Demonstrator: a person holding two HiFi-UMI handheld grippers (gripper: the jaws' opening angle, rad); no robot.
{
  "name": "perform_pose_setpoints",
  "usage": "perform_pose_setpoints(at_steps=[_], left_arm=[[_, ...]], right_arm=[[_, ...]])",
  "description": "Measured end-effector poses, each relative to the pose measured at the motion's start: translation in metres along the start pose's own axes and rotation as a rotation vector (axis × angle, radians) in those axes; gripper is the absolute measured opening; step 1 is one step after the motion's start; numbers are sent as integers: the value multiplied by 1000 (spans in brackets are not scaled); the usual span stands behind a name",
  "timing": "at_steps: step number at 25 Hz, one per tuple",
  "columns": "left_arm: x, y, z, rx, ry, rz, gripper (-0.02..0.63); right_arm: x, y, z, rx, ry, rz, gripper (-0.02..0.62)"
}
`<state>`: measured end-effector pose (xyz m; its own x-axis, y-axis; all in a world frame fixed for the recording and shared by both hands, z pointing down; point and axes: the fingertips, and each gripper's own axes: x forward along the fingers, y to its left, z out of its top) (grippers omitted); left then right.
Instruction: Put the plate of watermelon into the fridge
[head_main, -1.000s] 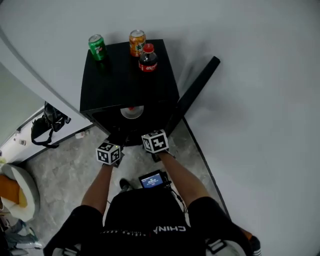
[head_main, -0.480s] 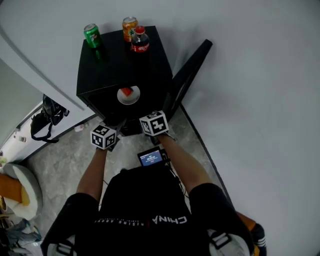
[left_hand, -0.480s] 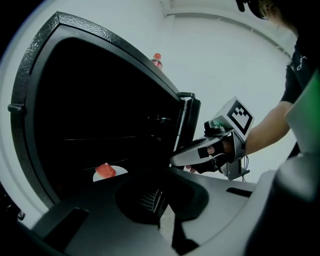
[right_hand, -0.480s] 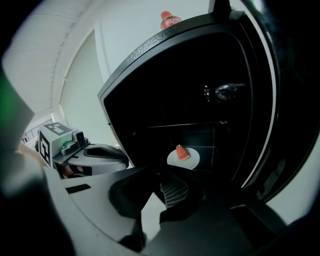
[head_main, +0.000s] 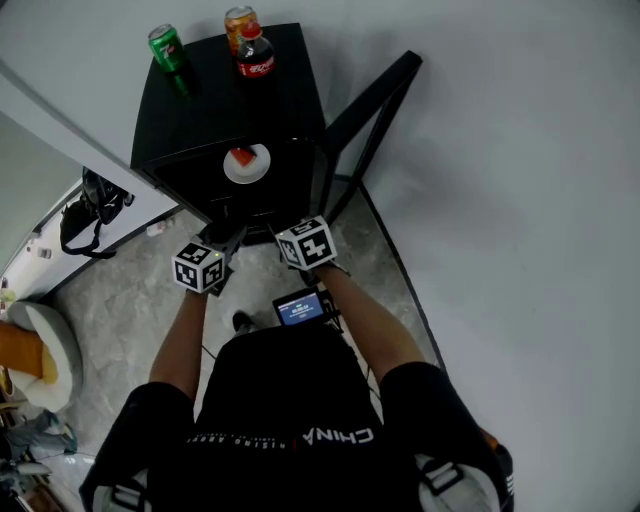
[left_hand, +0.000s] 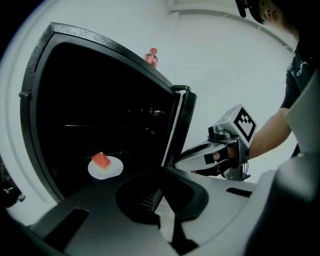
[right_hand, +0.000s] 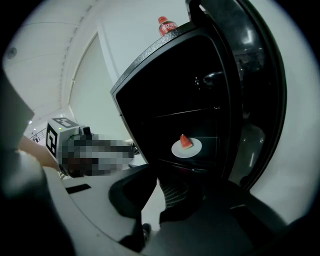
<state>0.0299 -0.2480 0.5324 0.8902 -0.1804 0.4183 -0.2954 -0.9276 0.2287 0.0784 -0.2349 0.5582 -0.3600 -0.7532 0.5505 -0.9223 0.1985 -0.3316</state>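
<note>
Since the plate with its wedge of watermelon already rests on a shelf inside the fridge, the step in hand is judged to be getting clear and shutting the door. In the left gripper view, the left gripper has its jaws clenched together with nothing between them, and it hangs outside the opening, apart from the plate. A red-capped bottle stands on the fridge top. In the right gripper view, the right gripper likewise looks closed and empty; the plate lies flat near the front of its shelf, with the open door just to its right. In the head view, both grippers hover side by side in front of the fridge, low against its front edge. The door stands swung wide on the person's right, and a green can and an orange can stand beside the bottle at the back of the top. To finish well, the person should probably check that the plate sits far enough back to clear the door, then push the door's outer face with the right gripper. A slow, even swing is best, since a hard slam could shake the drinks on top or slide the plate.
</note>
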Motion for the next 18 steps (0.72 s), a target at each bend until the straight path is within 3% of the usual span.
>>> perform_pose_setpoints(at_steps=[6,10,18], left_arm=[[-6,-30,-41,-77,53,74,12],[-25,-53,-62,-128,73,16,12],[-102,-68,-77,-138,-52,8,12]], right_arm=[[-15,4,-33,38,19,90,29],[-22,22,-45,57,10,103,29],[-36,68,-81,52,21,29,29]])
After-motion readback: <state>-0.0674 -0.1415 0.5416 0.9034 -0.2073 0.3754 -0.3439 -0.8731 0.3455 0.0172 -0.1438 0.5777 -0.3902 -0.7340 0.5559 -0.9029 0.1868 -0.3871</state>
